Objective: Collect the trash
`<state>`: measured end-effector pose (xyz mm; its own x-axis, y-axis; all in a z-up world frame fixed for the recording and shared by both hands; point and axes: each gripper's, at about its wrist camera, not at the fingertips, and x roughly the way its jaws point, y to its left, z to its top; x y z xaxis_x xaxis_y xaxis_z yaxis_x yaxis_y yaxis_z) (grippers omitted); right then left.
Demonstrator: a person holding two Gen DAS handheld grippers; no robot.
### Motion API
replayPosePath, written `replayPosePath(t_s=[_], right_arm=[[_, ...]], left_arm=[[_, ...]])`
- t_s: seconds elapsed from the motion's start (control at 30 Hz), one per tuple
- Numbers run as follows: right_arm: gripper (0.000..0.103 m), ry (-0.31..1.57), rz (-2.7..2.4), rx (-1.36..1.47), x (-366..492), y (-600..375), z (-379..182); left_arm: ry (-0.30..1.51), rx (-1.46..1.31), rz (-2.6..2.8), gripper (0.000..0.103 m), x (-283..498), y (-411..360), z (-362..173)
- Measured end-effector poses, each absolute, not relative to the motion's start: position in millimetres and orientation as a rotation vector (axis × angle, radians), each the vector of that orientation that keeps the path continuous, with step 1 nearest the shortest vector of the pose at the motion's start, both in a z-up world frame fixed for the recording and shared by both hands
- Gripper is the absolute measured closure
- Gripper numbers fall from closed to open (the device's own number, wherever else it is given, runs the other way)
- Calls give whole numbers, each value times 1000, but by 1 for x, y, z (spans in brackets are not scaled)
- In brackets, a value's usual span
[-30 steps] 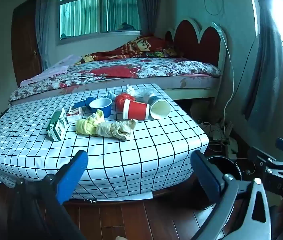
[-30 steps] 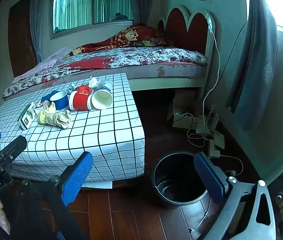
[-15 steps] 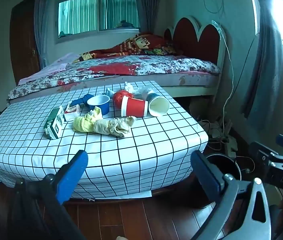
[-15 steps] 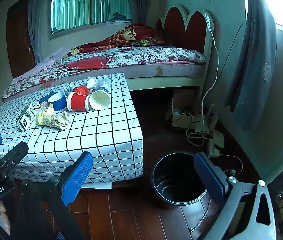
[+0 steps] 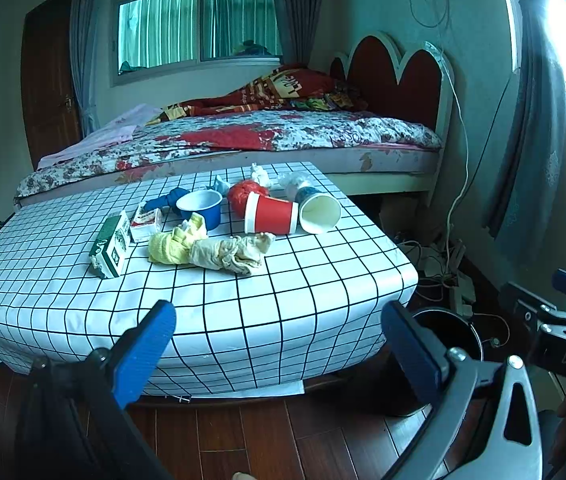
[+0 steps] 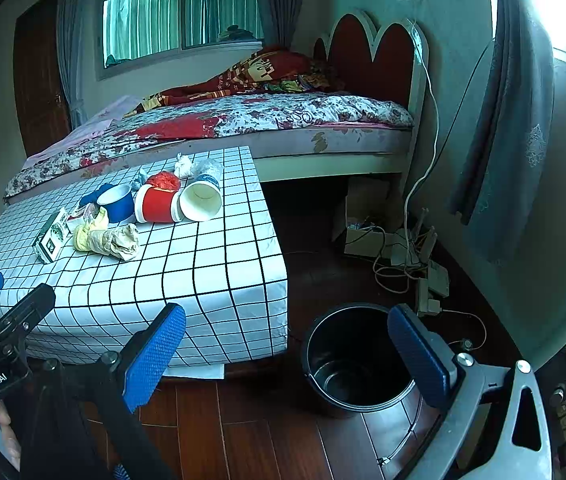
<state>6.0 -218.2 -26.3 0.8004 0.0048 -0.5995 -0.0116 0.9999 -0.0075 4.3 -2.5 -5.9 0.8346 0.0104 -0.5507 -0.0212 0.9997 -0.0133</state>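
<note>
Trash lies on a low table with a white checked cloth (image 5: 243,304): a red paper cup (image 5: 271,214) on its side, a white-lined cup (image 5: 319,210), a blue cup (image 5: 201,206), a green carton (image 5: 111,246), a crumpled yellow and beige rag (image 5: 211,248) and a red wad (image 5: 243,194). A black bin (image 6: 357,356) stands on the floor right of the table. My left gripper (image 5: 279,334) is open and empty in front of the table. My right gripper (image 6: 287,344) is open and empty above the bin's near side.
A bed (image 5: 243,140) with a red headboard stands behind the table. Cables and a power strip (image 6: 429,280) lie on the wooden floor (image 6: 243,420) by the wall. A curtain (image 6: 499,120) hangs at the right. The table (image 6: 203,272) also shows in the right wrist view.
Both views have crept slightly forward and to the right; the table's trash has shifted a little left in frame. Both grippers stay open.
</note>
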Motion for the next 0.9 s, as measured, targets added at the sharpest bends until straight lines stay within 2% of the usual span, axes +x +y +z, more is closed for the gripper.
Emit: replayPosePath(t_s=[0.9], right_arm=[[1,630,14,-17,7,-216,-20]], left_arm=[[570,-12,7,1,3,-4,5]])
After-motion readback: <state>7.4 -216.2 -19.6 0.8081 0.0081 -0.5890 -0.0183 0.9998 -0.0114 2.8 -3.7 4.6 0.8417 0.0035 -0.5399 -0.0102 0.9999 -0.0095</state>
